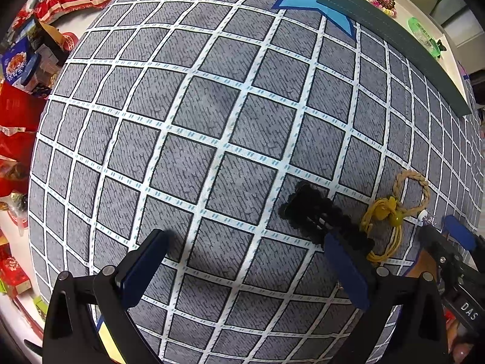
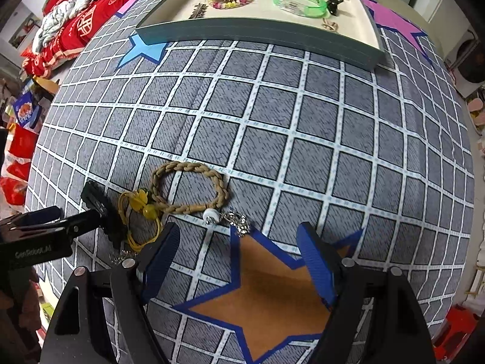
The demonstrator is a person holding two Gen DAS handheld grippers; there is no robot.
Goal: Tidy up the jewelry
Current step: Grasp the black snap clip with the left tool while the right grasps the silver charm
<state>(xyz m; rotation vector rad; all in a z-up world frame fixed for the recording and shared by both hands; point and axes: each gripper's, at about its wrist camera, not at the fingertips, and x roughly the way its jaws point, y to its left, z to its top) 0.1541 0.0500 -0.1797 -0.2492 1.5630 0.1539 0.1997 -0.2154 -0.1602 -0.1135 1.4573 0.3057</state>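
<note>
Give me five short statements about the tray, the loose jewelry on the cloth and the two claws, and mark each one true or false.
1. The green bangle lies in the tray. True.
2. The braided bracelet lies in the tray. False: it lies on the checked cloth.
3. The right claw is open and empty. True.
4. The left claw grips the black hair clip. False: open; the clip lies by one finger.
5. The tray is empty. False: it holds several pieces.

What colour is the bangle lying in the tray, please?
Translucent bright green bangle, in the tray; clearest in the right wrist view.
</note>
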